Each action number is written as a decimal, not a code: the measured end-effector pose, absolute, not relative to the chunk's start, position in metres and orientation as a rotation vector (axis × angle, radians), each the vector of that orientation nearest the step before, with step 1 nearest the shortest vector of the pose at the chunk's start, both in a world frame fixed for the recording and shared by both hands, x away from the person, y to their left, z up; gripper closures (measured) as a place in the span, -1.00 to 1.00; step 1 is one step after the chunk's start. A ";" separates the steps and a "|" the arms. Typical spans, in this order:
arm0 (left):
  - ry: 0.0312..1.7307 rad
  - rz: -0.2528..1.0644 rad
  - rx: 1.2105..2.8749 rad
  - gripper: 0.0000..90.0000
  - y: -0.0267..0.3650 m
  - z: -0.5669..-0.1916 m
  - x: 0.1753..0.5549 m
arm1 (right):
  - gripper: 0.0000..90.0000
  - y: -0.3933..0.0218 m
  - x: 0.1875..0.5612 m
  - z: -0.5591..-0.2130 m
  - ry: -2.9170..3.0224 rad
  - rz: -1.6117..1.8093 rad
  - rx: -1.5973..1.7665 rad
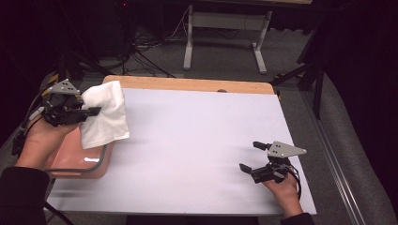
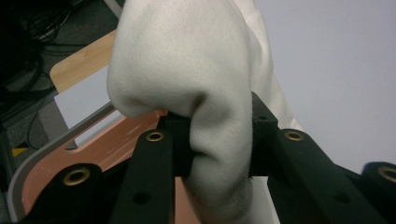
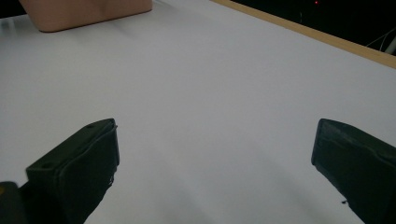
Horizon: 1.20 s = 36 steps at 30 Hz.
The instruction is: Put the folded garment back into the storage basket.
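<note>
The left gripper (image 1: 89,111), at nine o'clock on the desk (image 1: 197,140), has its fingers clamped on a white cloth (image 1: 104,115). The cloth hangs lengthwise toward six o'clock, over a pink basin (image 1: 77,161). The right gripper (image 1: 248,157) rests far off at four o'clock, fingers apart, empty

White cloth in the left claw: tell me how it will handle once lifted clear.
The white cloth is probably floppy: it drapes down from the left claw. Likely light, since a narrow pinch carries it. Its fleecy surface suggests it won't slip easily.
</note>
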<state>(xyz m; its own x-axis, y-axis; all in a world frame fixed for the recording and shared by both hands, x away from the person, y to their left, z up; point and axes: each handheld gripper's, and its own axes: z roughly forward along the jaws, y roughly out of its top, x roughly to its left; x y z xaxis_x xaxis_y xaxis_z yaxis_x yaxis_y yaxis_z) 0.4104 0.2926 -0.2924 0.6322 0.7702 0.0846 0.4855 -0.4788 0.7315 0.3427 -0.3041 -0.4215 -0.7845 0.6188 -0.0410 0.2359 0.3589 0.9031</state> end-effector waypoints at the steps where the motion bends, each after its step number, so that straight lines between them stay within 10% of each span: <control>1: 0.984 0.536 2.170 0.56 0.295 -0.293 0.410 | -0.98 -0.304 0.342 -0.422 2.251 1.404 0.745; 36: 1.081 0.631 2.388 0.55 0.319 -0.333 0.427 | -0.98 -0.300 0.342 -0.424 2.269 1.388 0.731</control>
